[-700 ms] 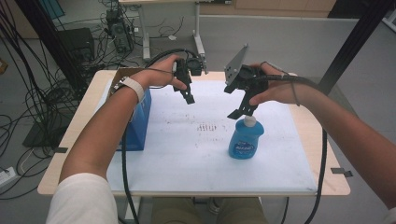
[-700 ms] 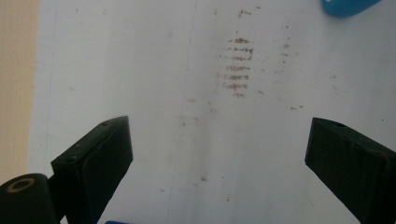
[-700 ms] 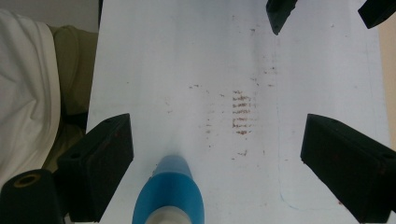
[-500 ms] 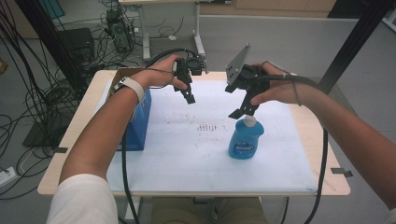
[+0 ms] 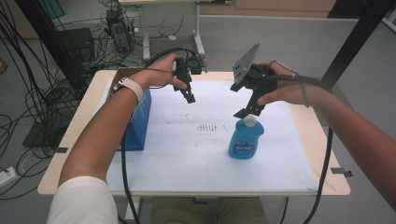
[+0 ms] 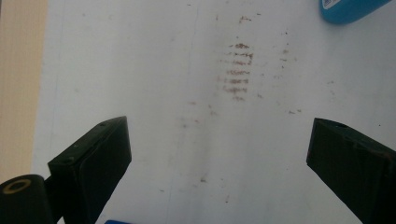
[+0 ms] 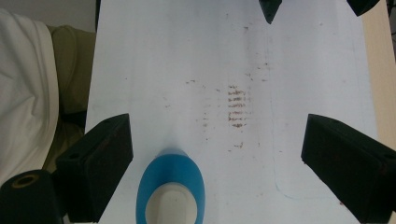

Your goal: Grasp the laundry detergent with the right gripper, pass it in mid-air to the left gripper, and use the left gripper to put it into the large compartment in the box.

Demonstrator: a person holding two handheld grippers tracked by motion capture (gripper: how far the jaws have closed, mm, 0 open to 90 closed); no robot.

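Blue bottle (image 5: 246, 140) label is too blurred to read; right claw (image 5: 250, 110) hovers spread above its white cap (image 7: 170, 204); left claw (image 5: 189, 95) spread too.

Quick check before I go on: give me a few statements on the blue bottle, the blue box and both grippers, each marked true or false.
1. The blue plastic bottle with a white cap stands upright on the white sheet. True.
2. The right gripper is shut on the bottle. False: its jaws stand open above the cap, apart from it.
3. The left gripper holds nothing. True.
4. The blue box lies at the table's right edge. False: it stands at the left edge.
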